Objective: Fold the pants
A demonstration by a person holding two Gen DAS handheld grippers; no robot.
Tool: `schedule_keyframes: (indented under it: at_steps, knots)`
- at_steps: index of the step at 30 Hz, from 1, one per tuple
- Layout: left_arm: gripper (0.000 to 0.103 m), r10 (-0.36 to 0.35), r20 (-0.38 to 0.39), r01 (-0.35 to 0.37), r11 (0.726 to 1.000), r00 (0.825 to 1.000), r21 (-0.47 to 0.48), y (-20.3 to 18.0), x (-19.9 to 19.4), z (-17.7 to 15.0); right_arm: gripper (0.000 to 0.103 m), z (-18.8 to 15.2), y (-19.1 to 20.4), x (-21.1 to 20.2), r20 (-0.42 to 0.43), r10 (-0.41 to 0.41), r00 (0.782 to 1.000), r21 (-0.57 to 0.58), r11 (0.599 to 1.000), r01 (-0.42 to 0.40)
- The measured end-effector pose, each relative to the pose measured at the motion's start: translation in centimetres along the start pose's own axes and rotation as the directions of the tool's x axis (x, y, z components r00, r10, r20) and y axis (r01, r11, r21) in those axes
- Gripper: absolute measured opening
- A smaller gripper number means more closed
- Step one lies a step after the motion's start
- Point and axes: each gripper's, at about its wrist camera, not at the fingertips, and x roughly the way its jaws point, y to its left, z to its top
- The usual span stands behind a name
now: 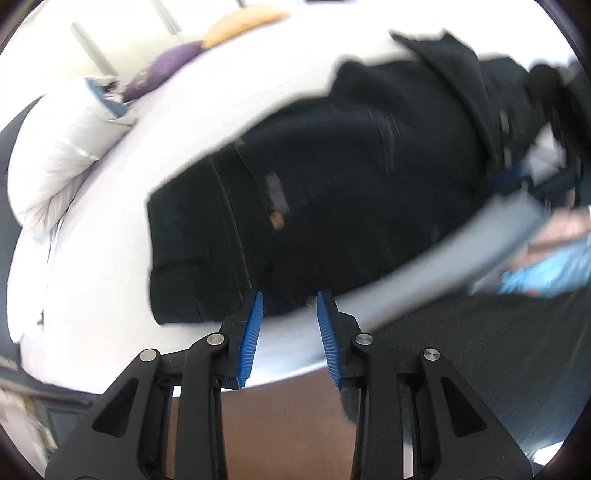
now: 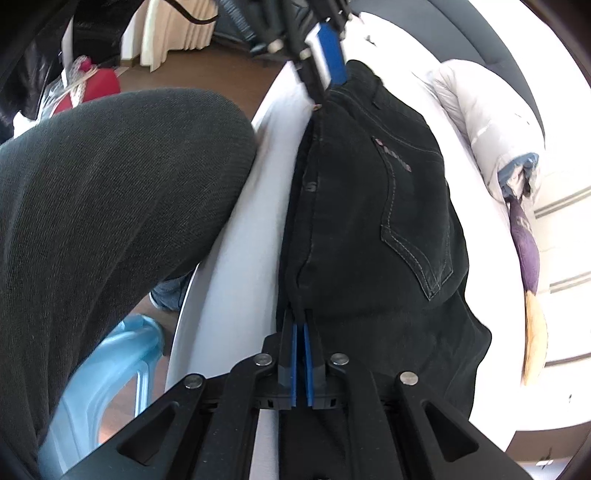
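The black pants (image 1: 332, 177) lie folded lengthwise on a white table (image 1: 92, 266), waistband end toward me in the left wrist view. My left gripper (image 1: 290, 301) is open, its blue pads at the near edge of the pants, nothing between them. In the right wrist view the pants (image 2: 369, 221) show a back pocket with stitching. My right gripper (image 2: 300, 325) is shut on the pants' near edge along the table's side. The left gripper (image 2: 327, 70) shows at the far end of the pants there.
A white puffy jacket (image 1: 62, 147), a purple cloth (image 1: 162, 70) and an orange cloth (image 1: 240, 22) lie along the table's far side. The person's dark-clad leg (image 2: 110, 206) presses against the table edge (image 2: 240, 240). A light blue plastic stool (image 2: 107, 380) stands below.
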Motion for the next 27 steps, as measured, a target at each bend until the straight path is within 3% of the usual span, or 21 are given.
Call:
schedule_keyframes:
  at_steps: [3,6,8,9,10,13,14,17,21,23,25,27]
  knots:
    - [0.029,-0.018,0.078,0.023,0.998,0.997,-0.066,0.3,-0.6,3.1,0.006,-0.3,-0.6,-0.1,0.018,0.015,1.0,0.083,0.996,-0.016]
    - [0.029,-0.038,0.081,0.045,0.996,0.996,-0.077,-0.6,1.5,6.1,0.009,-0.9,-1.5,-0.5,0.034,0.032,0.999,0.181,0.983,-0.037]
    - [0.029,-0.061,0.05,0.066,0.994,0.997,-0.086,-1.5,3.9,7.6,0.028,-1.7,-2.3,-1.2,0.049,0.05,0.998,0.261,0.963,-0.061]
    - [0.029,-0.097,-0.001,0.096,0.99,0.995,-0.108,-1.8,6.0,8.0,0.053,-2.3,-2.8,-1.8,0.068,0.081,0.994,0.316,0.944,-0.098]
    - [0.029,-0.098,-0.032,0.094,0.989,0.995,-0.117,-2.2,7.5,8.2,0.06,-3.2,-3.5,-2.6,0.097,0.103,0.99,0.374,0.918,-0.132]
    - [0.029,-0.052,-0.028,0.049,0.994,0.998,-0.098,-3.0,8.3,8.4,0.06,-6.8,-6.3,-5.1,0.146,0.103,0.984,0.557,0.813,-0.168]
    - [0.029,-0.054,-0.032,0.05,0.993,0.998,-0.109,-2.8,8.1,8.7,0.06,-8.3,-7.8,-5.8,0.157,0.092,0.983,0.62,0.766,-0.171]
    - [0.029,-0.05,0.008,0.051,0.988,0.999,-0.149,-2.3,6.3,9.6,0.063,-14.6,-14.2,-7.3,0.163,0.035,0.986,0.821,0.549,-0.155]
    - [0.029,-0.094,0.087,0.111,0.967,0.992,-0.229,-2.1,4.9,12.0,0.078,-24.2,-24.2,-6.7,0.064,0.007,0.998,0.989,0.134,-0.064]
    - [0.029,-0.107,0.102,0.129,0.961,0.989,-0.244,-2.7,5.3,13.2,0.078,-27.8,-27.9,-5.5,0.01,0.036,0.999,0.999,-0.039,-0.008]
    - [0.029,-0.105,0.079,0.12,0.965,0.991,-0.235,-3.9,6.3,13.8,0.078,-30.4,-30.4,-4.0,-0.038,0.081,0.996,0.986,-0.156,0.05]
    - [0.029,-0.138,0.02,0.139,0.962,0.99,-0.236,-5.3,8.7,13.6,0.078,-31.1,-32.4,-2.4,-0.047,0.116,0.992,0.977,-0.201,0.07]
